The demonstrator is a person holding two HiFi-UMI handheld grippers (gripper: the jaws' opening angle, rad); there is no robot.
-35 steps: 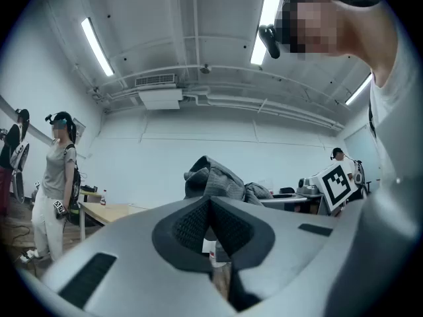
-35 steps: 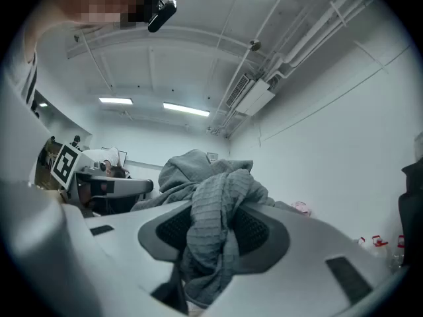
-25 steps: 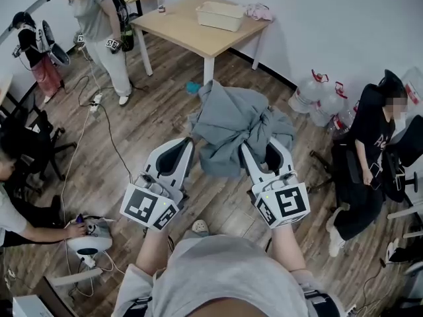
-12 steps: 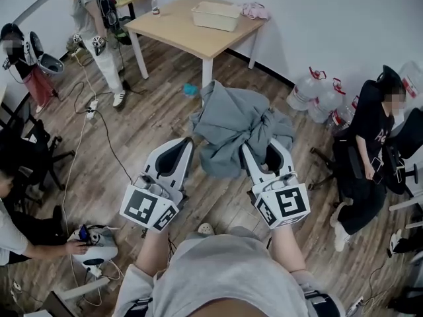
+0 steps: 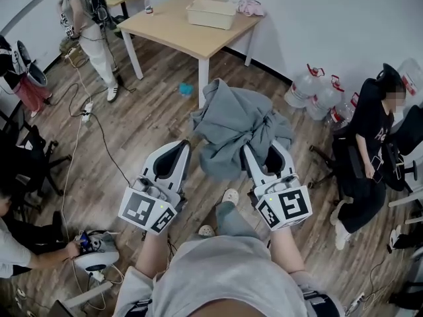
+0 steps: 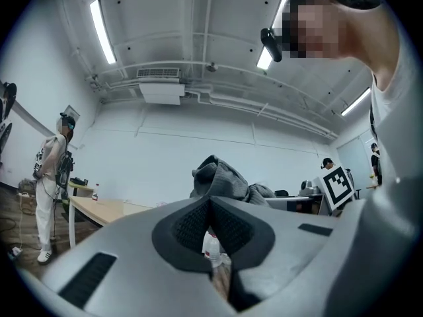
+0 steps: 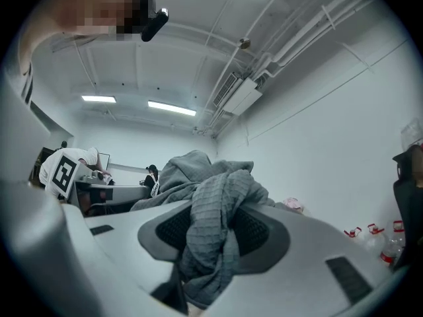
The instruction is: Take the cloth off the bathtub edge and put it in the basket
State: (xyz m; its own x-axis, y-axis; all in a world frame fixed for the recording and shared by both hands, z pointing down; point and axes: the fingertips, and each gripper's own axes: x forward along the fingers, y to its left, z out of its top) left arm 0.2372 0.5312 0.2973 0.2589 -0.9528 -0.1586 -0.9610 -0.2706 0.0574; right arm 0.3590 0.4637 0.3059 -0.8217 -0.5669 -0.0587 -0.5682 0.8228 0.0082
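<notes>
A large grey cloth (image 5: 234, 127) hangs bunched from my right gripper (image 5: 259, 149), which is shut on it. In the right gripper view a thick fold of the cloth (image 7: 211, 216) fills the space between the dark pads and spills over them. My left gripper (image 5: 180, 145) is held level beside it, just left of the cloth's edge. In the left gripper view its pads (image 6: 198, 220) meet, and the cloth (image 6: 221, 177) shows beyond the tips. A cream basket (image 5: 211, 13) stands on the wooden table (image 5: 172, 28) ahead. No bathtub is in view.
A pink cloth (image 5: 250, 6) lies behind the basket. One person (image 5: 89, 25) stands at the far left, another (image 5: 370, 144) sits at the right, and a third (image 5: 20, 243) crouches at the lower left. Water bottles (image 5: 310, 88) stand by the wall. Cables (image 5: 99, 131) cross the wood floor.
Both grippers and the cloth keep the same pose. My foot has stepped forward under the grippers. The standing person has drifted toward the upper left of the view.
</notes>
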